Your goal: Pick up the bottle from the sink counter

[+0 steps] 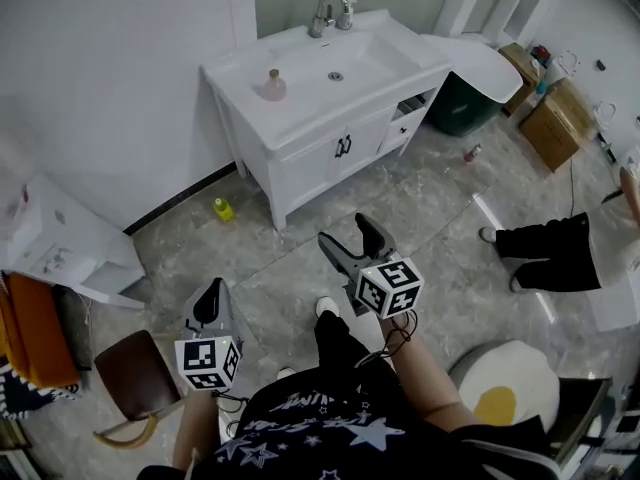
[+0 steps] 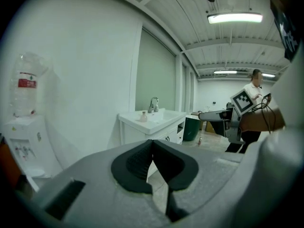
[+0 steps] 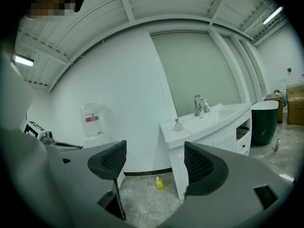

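The fingers (image 3: 110, 159) of the right gripper (image 1: 348, 233) stand wide apart with nothing between the pads and nothing touching them. The left gripper (image 2: 153, 148) has its fingers pressed tip to tip on nothing. The bottle (image 3: 177, 125) shows through the gap of the right fingers, a little above pad level, but it is well apart from them. From the head view it lies ahead and to the left of the right gripper, across a stretch of bare floor. In the left gripper view it sits above the closed tips, again well apart. The bottle is small, squat and pinkish. It stands upright on the bench (image 1: 300, 118), long axis vertical, narrow neck and cap up. It sits on the flat left part of the bench, between the basin (image 1: 345, 63) and the bench's left end, with bare white surface all round it. The faucet (image 1: 328, 13) and a small dispenser (image 1: 346, 12) stand at the back edge, well apart from the bottle. A white wall runs close along the bench's left end. Below, a small yellow bottle (image 1: 222, 209) stands on the floor near the cabinet's left front corner and the baseboard. To the right of the bench are a green bin (image 1: 465, 103) and cardboard boxes (image 1: 560, 118). A second person's legs (image 1: 550, 253) show at the right, well clear of the bench. A brown stool (image 1: 135, 373) is at the lower left, beside the left gripper.
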Demonstrator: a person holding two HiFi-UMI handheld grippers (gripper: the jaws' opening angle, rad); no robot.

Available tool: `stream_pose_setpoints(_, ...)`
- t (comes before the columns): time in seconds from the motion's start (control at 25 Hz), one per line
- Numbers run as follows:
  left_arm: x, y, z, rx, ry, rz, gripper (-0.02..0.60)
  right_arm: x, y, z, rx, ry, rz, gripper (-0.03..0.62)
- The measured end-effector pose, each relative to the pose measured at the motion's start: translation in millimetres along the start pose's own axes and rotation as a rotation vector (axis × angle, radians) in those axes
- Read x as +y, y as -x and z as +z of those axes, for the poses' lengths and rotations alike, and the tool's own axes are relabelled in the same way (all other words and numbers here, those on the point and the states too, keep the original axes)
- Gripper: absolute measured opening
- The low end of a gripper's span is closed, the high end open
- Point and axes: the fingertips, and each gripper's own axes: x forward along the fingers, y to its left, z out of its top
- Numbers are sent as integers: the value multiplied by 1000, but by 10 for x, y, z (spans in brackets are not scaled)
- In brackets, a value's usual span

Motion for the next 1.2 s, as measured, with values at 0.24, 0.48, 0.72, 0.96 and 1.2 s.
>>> stream_pose_setpoints(0.24, -60, -925, 514, -18, -6, 64, 17, -640, -727, 501, -9, 11, 100, 367)
stream_pose_setpoints(0.48, -130, -1486, 740, -28, 13, 142, 17, -1185, -1164, 662, 19, -6, 159, 367)
stream_pose_setpoints(0.72, -119, -1662, 777, -1, 33, 200, 17, -1359, -1479, 700, 54, 5, 226, 367)
stream_pose_setpoints(0.96, -13, -1941, 734, 23, 44, 209, 17, -1486, -1734, 584, 90, -4, 228, 367)
stream_pose_setpoints(1.2, 242, -2459, 827, 21, 66, 180, 17, -1662, -2105, 638, 113, 22, 199, 365)
